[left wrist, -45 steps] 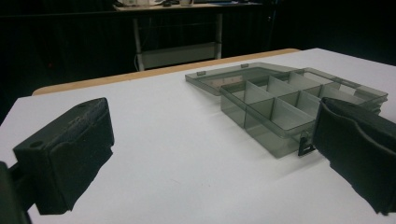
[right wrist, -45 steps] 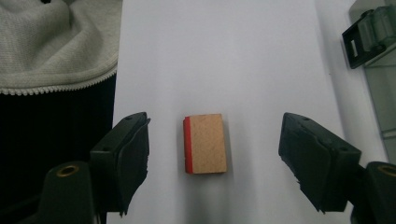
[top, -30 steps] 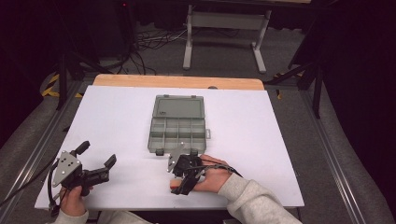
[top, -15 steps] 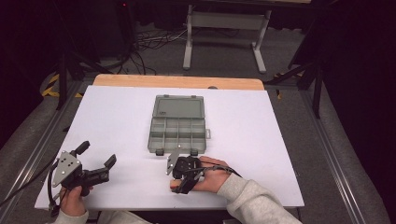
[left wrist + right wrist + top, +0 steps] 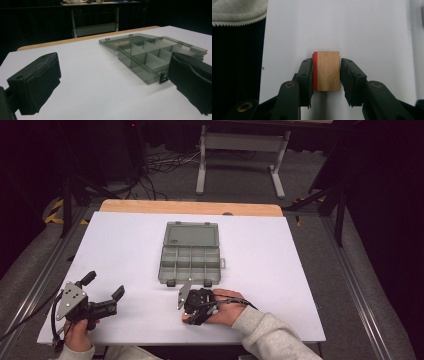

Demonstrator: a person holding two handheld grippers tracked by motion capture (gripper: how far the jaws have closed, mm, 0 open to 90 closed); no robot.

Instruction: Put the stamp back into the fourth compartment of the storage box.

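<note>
One rectangular wooden block with a red side point(image 5: 326, 71) lies on the white counter point(image 5: 280, 265), its long axis running along the jaws. The right tongs point(image 5: 327, 75) have just closed on it; the left tongs point(image 5: 102, 286) gape empty near one open grey compartment box point(image 5: 190, 252).

Light falls from overhead onto the white surface point(image 5: 125, 250), which shows bright and even in the high view, while the floor and room around it sink into near black. Shadows there are short and soft. The left gripper view is dimmer and bluish, its near jaws blurred, the open organizer box point(image 5: 152, 53) fairly sharp, casting a faint shadow. In the right gripper view the wooden block point(image 5: 327, 71) is crisp, and the surface is slightly washed out.
</note>
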